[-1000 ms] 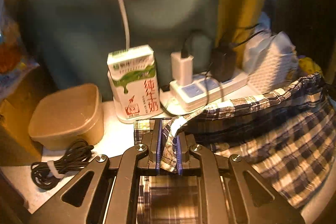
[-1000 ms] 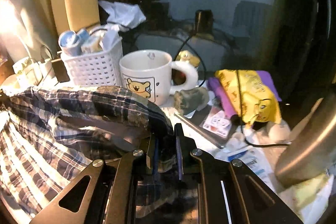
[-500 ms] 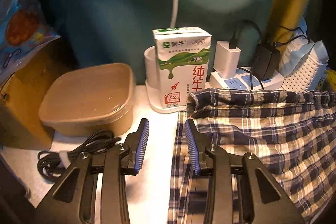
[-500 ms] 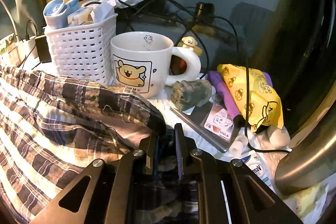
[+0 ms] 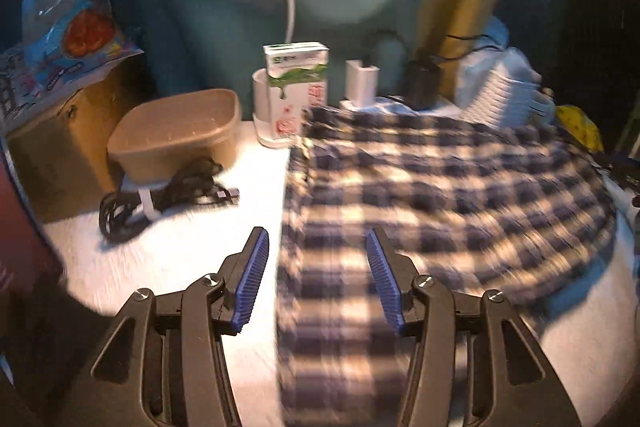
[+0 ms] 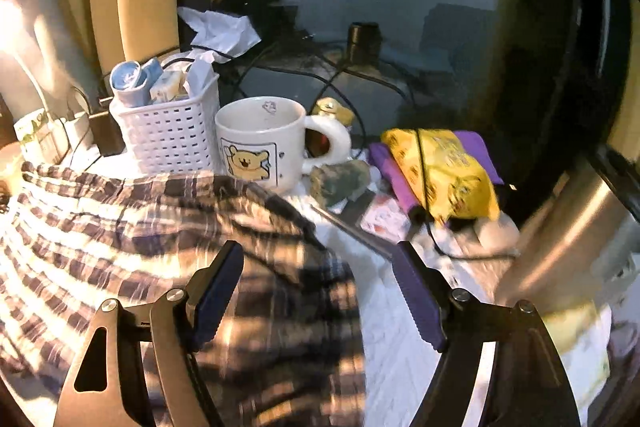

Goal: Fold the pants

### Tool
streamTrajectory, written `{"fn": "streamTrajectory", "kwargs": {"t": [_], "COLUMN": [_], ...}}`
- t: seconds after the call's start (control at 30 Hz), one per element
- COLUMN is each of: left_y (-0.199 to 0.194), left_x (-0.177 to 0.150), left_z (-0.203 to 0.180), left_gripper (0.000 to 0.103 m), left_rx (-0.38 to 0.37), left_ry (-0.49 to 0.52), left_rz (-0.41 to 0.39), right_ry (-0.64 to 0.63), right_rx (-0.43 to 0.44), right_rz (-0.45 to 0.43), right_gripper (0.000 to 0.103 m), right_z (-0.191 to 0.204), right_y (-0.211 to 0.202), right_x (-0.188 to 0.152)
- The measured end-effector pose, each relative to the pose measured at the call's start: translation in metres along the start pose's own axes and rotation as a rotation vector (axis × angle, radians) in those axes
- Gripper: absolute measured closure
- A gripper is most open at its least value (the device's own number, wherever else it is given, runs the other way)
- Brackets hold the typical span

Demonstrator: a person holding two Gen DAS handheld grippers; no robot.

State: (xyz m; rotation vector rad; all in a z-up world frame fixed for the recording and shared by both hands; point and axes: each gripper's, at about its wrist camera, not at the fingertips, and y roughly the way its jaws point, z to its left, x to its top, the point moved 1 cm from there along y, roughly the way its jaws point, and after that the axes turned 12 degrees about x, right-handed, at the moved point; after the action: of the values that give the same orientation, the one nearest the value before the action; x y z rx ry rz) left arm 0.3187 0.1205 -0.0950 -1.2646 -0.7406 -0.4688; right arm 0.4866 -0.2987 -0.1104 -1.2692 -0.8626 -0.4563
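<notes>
The plaid pants (image 5: 440, 187) lie spread flat on the white table, blue and cream checked; they also show in the right wrist view (image 6: 140, 227). My left gripper (image 5: 316, 275) is open and empty above the pants' left edge, its blue pads wide apart. My right gripper (image 6: 316, 291) is open and empty above the pants' right edge, one finger over the cloth, the other over bare table.
Behind the pants stand a milk carton (image 5: 296, 83), a brown lidded box (image 5: 176, 131), a coiled black cable (image 5: 160, 195), a power strip with chargers (image 5: 384, 87), a white basket (image 6: 168, 131), a bear mug (image 6: 260, 143) and a yellow snack bag (image 6: 444, 175). A steel flask (image 6: 568, 235) stands right.
Both grippers have let go of the pants and opened wide, the left one first. The pants now lie flat. Both grippers have pulled back from the cloth's far edge.
</notes>
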Motion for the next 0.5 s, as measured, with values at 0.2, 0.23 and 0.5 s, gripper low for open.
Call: {"fn": "streamTrajectory", "kwargs": {"t": [0.2,0.23,0.5], "left_y": [-0.033,-0.036,-0.053], "left_x": [-0.038,-0.043,-0.082], "left_z": [-0.041,-0.047,-0.098], "left_gripper": [0.051,0.051,0.041], "left_rx": [-0.118,-0.136,-0.289], "left_ry": [0.026,0.027,-0.02], "left_rz": [0.005,0.01,0.115], "right_ry": [0.044,0.05,0.088], "right_rx": [0.019,0.022,0.043], "right_rz": [0.023,0.025,0.041], "right_gripper": [0.025,0.025,0.025], "right_z": [-0.006,-0.007,-0.014], "right_y": [-0.031,-0.035,-0.061], "right_x": [-0.032,-0.036,-0.069]}}
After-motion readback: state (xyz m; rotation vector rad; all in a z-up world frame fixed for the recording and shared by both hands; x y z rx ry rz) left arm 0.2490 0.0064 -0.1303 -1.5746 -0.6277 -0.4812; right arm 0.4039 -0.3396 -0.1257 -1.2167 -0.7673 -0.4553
